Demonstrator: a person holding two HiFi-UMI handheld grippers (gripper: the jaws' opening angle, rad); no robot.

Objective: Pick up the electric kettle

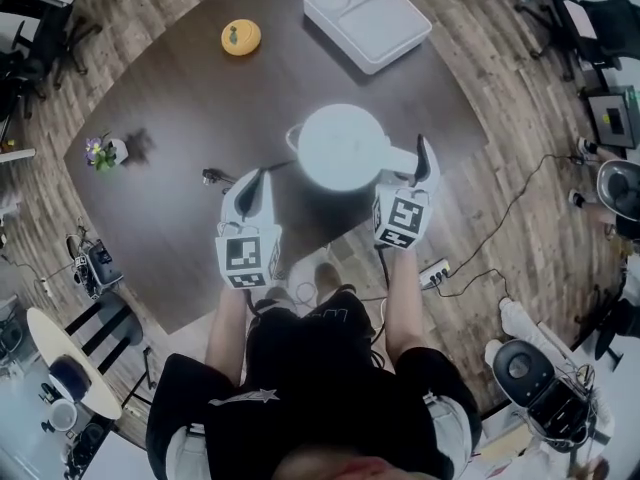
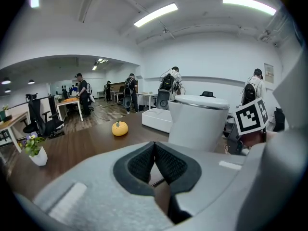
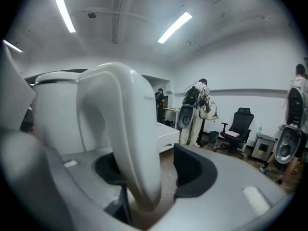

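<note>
Fingers on my right gripper (image 1: 424,163) are sitting apart around the handle (image 3: 125,129) of the kettle (image 1: 340,146), ready for squeezing; it is standing on the surface (image 1: 180,208). Left gripper (image 1: 258,183) fingers are pressing together, empty.

White kettle (image 1: 340,146), dark brown table (image 1: 180,98), yellow fruit (image 1: 241,37), white tray (image 1: 366,16)

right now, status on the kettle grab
Left gripper shut, empty. Right gripper open, jaws astride the handle, not clamped. Electric kettle upright on table. White tray beyond it, apart.
</note>
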